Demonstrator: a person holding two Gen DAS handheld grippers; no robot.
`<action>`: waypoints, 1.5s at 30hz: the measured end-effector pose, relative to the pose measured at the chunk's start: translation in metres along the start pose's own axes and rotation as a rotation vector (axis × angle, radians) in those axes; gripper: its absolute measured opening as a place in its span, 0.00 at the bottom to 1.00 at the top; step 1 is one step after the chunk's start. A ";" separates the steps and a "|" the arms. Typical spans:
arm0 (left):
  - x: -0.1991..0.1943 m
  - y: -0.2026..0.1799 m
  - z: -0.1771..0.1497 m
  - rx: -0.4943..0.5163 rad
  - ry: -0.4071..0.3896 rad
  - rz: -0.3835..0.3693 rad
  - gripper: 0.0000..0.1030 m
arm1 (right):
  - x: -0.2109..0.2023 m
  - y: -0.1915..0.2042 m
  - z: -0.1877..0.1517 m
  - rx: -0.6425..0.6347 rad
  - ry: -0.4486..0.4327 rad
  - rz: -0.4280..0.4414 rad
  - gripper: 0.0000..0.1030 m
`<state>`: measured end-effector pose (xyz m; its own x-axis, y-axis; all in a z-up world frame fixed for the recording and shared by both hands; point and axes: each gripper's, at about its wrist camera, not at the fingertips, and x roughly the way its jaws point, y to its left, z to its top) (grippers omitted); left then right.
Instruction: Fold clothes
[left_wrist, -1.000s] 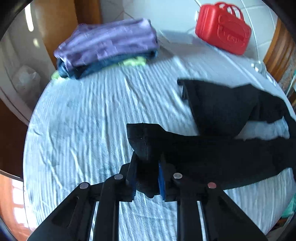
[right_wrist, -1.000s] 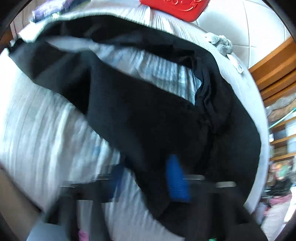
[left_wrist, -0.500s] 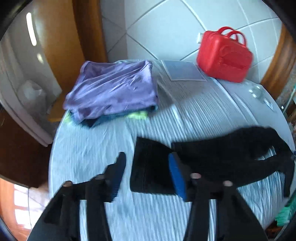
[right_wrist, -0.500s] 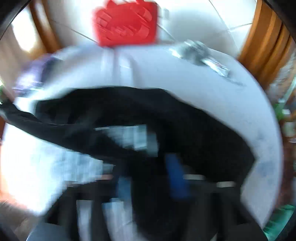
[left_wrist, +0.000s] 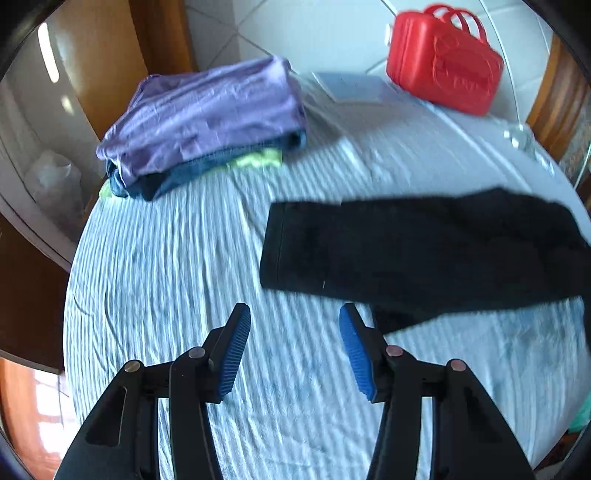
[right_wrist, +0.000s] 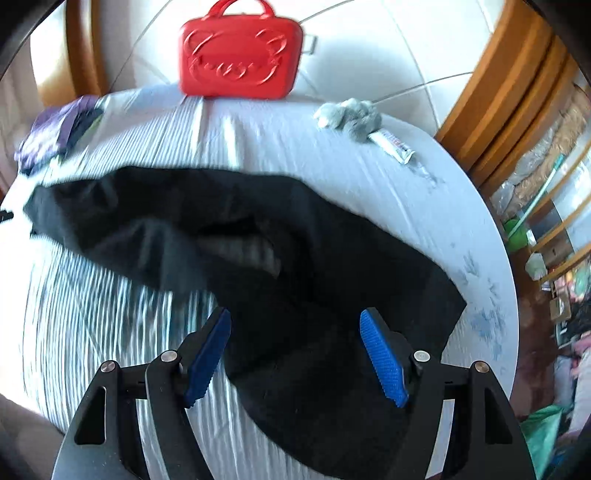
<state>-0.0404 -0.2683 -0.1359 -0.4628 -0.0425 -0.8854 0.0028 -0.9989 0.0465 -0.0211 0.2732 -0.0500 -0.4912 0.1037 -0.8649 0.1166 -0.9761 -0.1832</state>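
A black garment (left_wrist: 424, 251) is lying folded lengthwise across the striped sheet (left_wrist: 166, 277), filling the right middle of the left view. The left gripper (left_wrist: 293, 345) is gaping wide, holding nothing. The right gripper (right_wrist: 295, 350) is hovering spread over the dark cloth, gripping nothing.

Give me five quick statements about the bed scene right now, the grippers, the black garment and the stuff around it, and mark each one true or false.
1. The left gripper is clamped on the black garment. False: its jaws stand open over bare striped sheet, holding nothing.
2. The right gripper is open. True.
3. The black garment lies on the sheet. True.
4. The red case sits on top of the pile of folded clothes. False: it stands apart from the pile, near the wall.
5. The top item of the folded pile is purple. True.
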 end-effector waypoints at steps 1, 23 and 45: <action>0.004 -0.002 -0.002 0.022 -0.001 0.012 0.50 | 0.003 0.004 -0.005 -0.012 0.010 -0.004 0.70; 0.003 -0.001 0.045 0.028 -0.161 -0.028 0.18 | 0.079 0.038 0.008 -0.067 0.036 0.077 0.04; 0.031 -0.112 0.159 0.208 -0.030 -0.128 0.50 | 0.075 -0.127 0.080 0.230 0.119 0.077 0.67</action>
<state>-0.1961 -0.1546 -0.0946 -0.4736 0.0879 -0.8763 -0.2388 -0.9705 0.0317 -0.1416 0.3896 -0.0548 -0.3816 0.0356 -0.9236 -0.0557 -0.9983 -0.0155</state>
